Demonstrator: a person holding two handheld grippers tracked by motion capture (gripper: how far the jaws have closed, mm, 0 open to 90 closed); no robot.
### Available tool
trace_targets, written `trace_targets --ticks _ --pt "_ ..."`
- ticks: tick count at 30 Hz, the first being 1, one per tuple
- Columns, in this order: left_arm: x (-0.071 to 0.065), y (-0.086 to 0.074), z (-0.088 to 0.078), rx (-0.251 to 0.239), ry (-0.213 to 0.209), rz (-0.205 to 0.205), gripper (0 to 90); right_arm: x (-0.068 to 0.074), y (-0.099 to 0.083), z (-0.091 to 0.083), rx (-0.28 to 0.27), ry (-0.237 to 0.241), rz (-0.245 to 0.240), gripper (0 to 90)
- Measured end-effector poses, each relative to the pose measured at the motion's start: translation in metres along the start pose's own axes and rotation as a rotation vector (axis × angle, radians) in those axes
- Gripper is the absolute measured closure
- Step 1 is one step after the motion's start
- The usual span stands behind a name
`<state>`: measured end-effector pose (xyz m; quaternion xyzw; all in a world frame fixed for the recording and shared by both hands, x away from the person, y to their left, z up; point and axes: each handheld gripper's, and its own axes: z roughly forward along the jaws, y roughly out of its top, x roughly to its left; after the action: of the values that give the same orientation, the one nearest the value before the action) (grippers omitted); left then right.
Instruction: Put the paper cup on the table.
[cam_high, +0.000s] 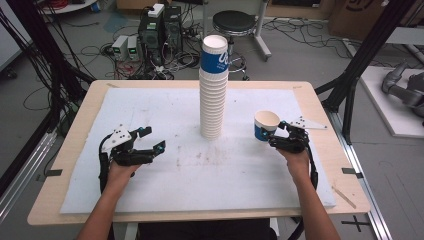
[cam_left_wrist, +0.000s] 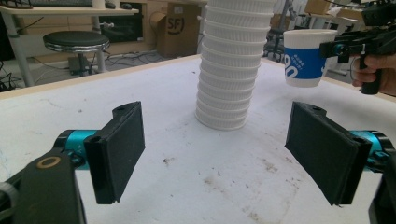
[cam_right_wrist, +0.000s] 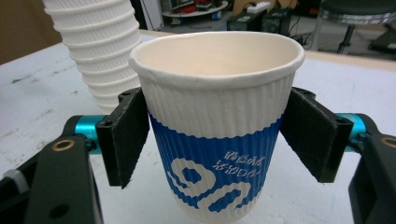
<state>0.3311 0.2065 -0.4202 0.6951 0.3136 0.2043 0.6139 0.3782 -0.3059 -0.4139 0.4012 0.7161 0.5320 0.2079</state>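
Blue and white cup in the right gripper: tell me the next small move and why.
Probably lower the cup to the white mat right of the cup stack and let go. The right gripper grips it upright, seemingly above the mat; the left gripper sits open, holding nothing.

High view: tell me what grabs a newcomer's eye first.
A tall stack of paper cups stands at the middle of the white mat, its top cup banded blue. To its right, the right hand-held gripper holds a single blue-and-white cup upright above the mat, while the left hand-held gripper waits open at the left.
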Motion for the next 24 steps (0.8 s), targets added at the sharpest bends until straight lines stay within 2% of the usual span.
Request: trace_targets --ticks 5,9,11,13,14,15,19,24 --pt "0.0 0.0 0.0 0.01 -0.002 0.005 19.4 0.001 -0.003 0.008 0.029 0.009 0.001 25.6" --pt "0.0 -0.001 0.001 0.014 0.002 0.006 19.4 0.002 -0.008 0.015 0.105 0.005 -0.007 25.3" --pt "0.0 -0.001 0.001 0.016 0.002 0.007 19.4 0.002 -0.009 0.015 0.108 0.003 -0.003 25.3" --pt "0.0 -0.001 0.001 0.019 0.004 0.007 19.4 0.004 -0.008 0.013 0.135 -0.001 -0.024 25.3" --pt "0.0 -0.001 0.001 0.022 0.003 0.009 19.4 0.005 -0.008 0.011 0.168 -0.018 -0.054 25.3" --pt "0.0 -0.001 0.001 0.025 0.001 0.008 19.4 0.006 -0.009 0.01 0.184 -0.023 -0.063 25.3" --pt "0.0 -0.001 0.002 0.026 0.006 0.011 19.4 0.004 -0.021 0.005 0.182 -0.002 -0.055 25.0" --pt "0.0 -0.001 0.002 0.03 0.006 0.011 19.6 0.002 -0.025 0.003 0.18 0.02 -0.025 20.5"
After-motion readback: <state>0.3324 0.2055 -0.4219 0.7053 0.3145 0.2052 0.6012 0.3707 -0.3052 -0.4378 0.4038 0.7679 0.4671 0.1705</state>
